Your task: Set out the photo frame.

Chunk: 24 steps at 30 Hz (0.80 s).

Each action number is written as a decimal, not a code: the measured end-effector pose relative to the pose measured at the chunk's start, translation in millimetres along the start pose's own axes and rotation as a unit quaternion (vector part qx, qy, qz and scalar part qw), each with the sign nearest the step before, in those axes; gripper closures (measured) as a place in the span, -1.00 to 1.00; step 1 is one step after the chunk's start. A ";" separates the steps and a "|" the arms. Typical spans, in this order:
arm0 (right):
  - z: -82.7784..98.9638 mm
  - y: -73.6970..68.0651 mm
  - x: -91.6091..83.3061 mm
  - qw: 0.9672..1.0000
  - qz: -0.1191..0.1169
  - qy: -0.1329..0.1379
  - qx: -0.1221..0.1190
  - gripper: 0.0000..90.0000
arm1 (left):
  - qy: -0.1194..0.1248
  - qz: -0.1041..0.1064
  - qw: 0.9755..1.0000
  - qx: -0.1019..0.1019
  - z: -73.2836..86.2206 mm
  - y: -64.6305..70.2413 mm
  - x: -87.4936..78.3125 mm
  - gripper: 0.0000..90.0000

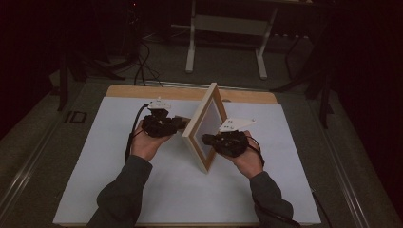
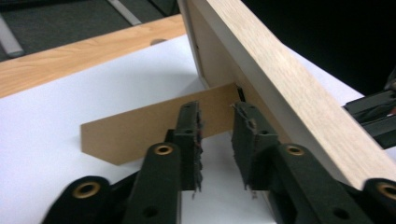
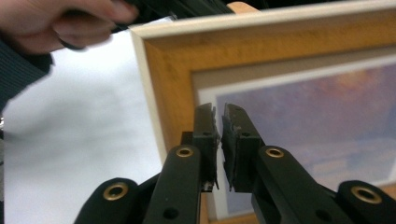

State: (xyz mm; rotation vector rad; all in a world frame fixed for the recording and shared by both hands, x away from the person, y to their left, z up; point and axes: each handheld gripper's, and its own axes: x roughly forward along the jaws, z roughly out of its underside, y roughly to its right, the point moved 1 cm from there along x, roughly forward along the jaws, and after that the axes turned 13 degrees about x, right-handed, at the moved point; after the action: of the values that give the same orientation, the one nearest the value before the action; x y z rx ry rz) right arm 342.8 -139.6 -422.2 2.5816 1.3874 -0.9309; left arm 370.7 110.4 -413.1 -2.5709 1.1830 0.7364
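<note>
The person's two forearms are coming in from the near edge of the table (image 1: 142, 90), over the white sheet (image 1: 95, 180) that is covering most of it. Between the hands, a wooden picture frame (image 1: 205, 124) is standing on its edge near the middle of the sheet, running from near to far and leaning a little, with its picture side facing right. The right gripper (image 1: 207, 139) is resting against the picture side, low on the frame; its jaws are standing almost together with a thin gap and are grasping nothing, so it is probably only steadying the frame so that it is not falling to the right. On the left side, the left gripper (image 1: 183, 122) is pointing at the back of the frame, where a brown cardboard stand (image 2: 140, 130) is folding out from the backing and touching the sheet. Its jaws are standing apart and released, and the stand is lying just beyond the tips, not pressed between them. I judge that the stand is being set so the frame can stand alone. Farther away, a white table base (image 1: 225, 28) is standing on the dark floor.
</note>
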 end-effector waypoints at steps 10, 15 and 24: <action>14.2 16.0 -6.0 1.000 0.024 -0.008 0.017 0.61 | -0.015 -0.028 1.000 -0.002 -5.8 5.6 -10.1 0.24; 23.0 22.9 -8.4 0.999 0.034 -0.023 0.027 0.51 | -0.016 -0.034 0.999 -0.007 -7.8 8.5 -12.4 0.15; 35.7 37.7 -18.1 0.997 0.058 -0.027 0.051 0.33 | 0.007 -0.038 0.999 -0.016 -13.9 15.3 -22.1 -0.09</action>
State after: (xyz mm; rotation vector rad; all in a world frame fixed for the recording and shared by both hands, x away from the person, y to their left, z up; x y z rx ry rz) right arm 347.7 -186.9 -449.7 2.6543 1.1927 -1.0723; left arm 351.8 109.3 -389.4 -2.6346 1.0786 0.7286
